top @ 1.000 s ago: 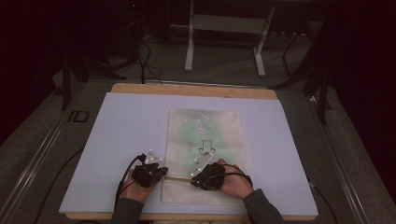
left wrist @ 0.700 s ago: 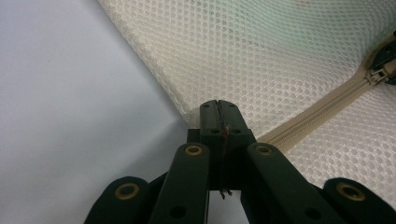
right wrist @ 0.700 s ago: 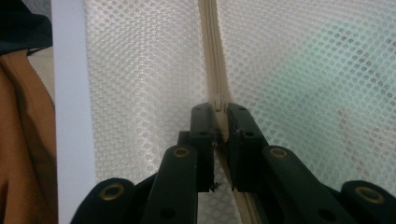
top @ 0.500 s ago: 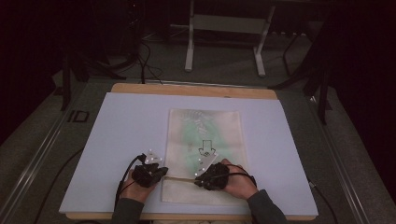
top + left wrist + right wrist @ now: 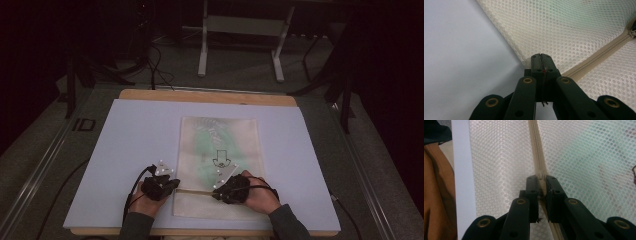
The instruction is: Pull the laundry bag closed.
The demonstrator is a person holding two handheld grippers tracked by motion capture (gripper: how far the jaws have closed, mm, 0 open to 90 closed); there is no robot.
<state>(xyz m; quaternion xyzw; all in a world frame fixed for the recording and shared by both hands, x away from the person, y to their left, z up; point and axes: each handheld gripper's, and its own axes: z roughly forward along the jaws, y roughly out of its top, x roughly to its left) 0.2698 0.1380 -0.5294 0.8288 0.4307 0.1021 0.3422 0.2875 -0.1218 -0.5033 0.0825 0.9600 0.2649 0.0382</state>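
A cream mesh bag point(image 5: 220, 145) with green contents lies flat on the white board point(image 5: 125, 150). A beige zipper point(image 5: 195, 191) runs across its near end. My left gripper point(image 5: 172, 186) is shut on the bag's left edge, just beside the zipper's end. In the left gripper view the jaws meet at the mesh point(image 5: 564, 30) with the zipper point(image 5: 599, 55) running off to the right. My right gripper point(image 5: 216, 192) sits further along the zipper. Its jaws point(image 5: 541, 180) are clamped on the zipper slider, and the zipper tape point(image 5: 535, 145) runs straight ahead.
The board rests on a wooden table point(image 5: 200, 95). Beyond the table stand metal frame legs point(image 5: 240, 45) and floor cables point(image 5: 160, 70). An arrow mark point(image 5: 221, 159) shows through the bag. A brown sleeve point(image 5: 436, 195) lies at the left of the right gripper view.
My right gripper has crept slightly to the right along the zipper. The left gripper has stayed where it was.
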